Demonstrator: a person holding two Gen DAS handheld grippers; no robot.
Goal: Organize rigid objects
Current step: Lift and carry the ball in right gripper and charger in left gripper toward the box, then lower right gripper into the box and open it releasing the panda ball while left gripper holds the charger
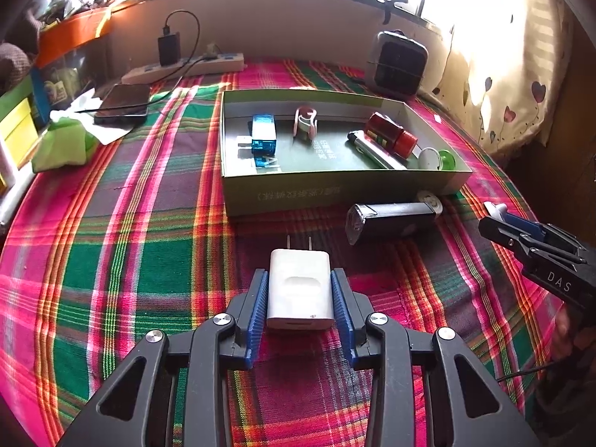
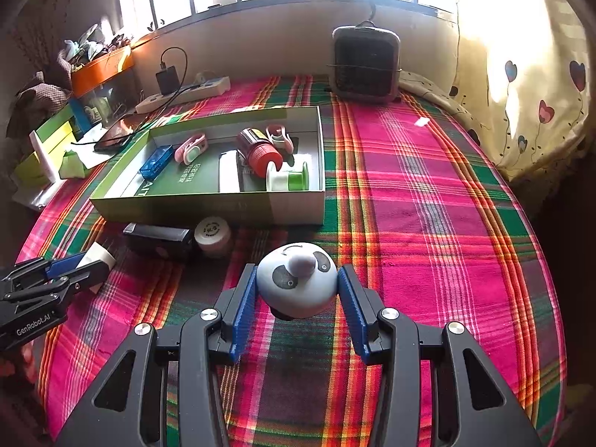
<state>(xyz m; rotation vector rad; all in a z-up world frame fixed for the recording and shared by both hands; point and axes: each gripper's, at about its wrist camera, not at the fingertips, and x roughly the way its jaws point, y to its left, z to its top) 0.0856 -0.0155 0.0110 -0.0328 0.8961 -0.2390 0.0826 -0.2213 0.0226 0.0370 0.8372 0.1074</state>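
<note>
Legibly, right claw [image 1: 495, 216] reads "DAS", left claw [image 2: 80, 264] "GenRobot.AI".

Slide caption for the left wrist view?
Left gripper clamps a white charger above plaid cloth, facing the half-filled box.

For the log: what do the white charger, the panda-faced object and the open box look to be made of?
White charger: hard plastic by its look, smooth satin shell with rounded edges; two bare metal prongs.
Panda-faced object: likely moulded plastic or rubber, matte pale dome with printed dark patches; the look leaves it open.
Open box: seemingly printed cardboard, thin straight walls with a pale inner face.
</note>
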